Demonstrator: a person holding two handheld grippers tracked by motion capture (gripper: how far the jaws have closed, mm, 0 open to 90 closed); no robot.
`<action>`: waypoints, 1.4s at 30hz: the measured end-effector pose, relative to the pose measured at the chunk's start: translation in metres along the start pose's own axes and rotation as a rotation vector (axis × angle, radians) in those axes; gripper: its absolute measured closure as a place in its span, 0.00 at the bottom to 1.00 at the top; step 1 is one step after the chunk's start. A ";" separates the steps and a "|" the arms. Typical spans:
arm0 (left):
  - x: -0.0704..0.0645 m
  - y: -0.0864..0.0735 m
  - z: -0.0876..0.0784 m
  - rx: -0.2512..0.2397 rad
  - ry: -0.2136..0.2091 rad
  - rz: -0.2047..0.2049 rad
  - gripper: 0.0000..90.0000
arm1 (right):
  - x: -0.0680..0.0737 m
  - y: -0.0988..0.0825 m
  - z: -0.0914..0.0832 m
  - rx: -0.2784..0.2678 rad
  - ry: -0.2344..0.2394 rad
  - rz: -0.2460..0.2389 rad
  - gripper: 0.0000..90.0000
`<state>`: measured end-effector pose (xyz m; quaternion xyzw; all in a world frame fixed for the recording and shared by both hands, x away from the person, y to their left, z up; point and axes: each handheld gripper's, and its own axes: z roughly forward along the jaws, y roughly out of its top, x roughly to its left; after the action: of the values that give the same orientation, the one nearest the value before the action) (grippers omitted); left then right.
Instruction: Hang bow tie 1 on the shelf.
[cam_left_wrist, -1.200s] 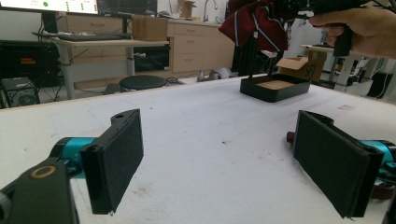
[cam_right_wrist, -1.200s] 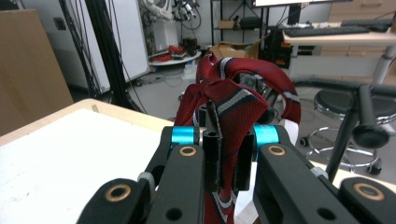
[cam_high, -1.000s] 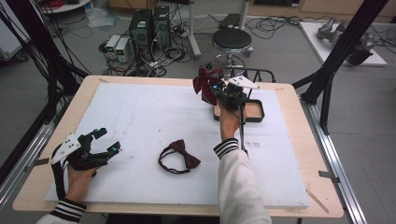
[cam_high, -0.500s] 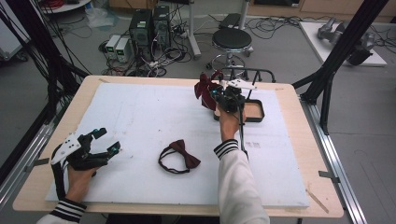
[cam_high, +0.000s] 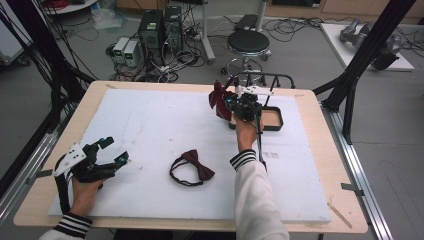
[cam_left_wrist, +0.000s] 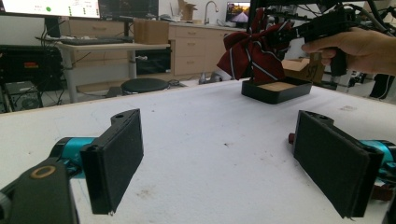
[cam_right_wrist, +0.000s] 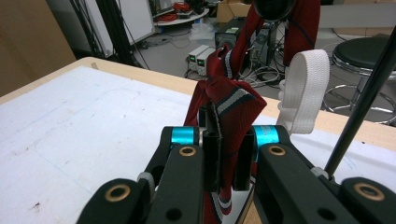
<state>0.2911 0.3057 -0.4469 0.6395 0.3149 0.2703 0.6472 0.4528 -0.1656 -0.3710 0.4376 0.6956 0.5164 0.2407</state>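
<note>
Right gripper (cam_high: 231, 102) is clamping the striped bow tie (cam_high: 219, 96), holding it above the black tray (cam_high: 274, 118) at the table's far side. Left gripper (cam_high: 107, 152) is resting wide open near the table's left edge, holding nothing. Plain bow tie (cam_high: 194, 167) is lying mid-table.

We are seeing a dark red striped bow tie (cam_high: 218, 96) hanging crumpled in the air, pinched between the right gripper's (cam_high: 231, 101) closed pads, with a white elastic band (cam_right_wrist: 302, 91) looping beside it. It is hovering just above the left edge of a shallow black tray (cam_high: 276, 120) at the table's far side.
</note>
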 end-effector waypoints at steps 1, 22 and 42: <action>0.000 0.000 0.000 -0.001 0.001 0.000 0.19 | 0.000 0.000 0.000 0.001 0.000 -0.002 0.95; 0.003 0.002 -0.005 -0.011 0.013 0.004 0.19 | 0.013 0.014 -0.031 -0.029 0.134 -0.127 0.13; 0.000 0.007 -0.010 -0.035 0.030 0.028 0.19 | 0.018 -0.006 -0.116 -0.141 0.186 -0.199 0.13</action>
<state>0.2837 0.3129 -0.4393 0.6282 0.3109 0.2945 0.6496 0.3507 -0.2098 -0.3338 0.2988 0.7167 0.5759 0.2556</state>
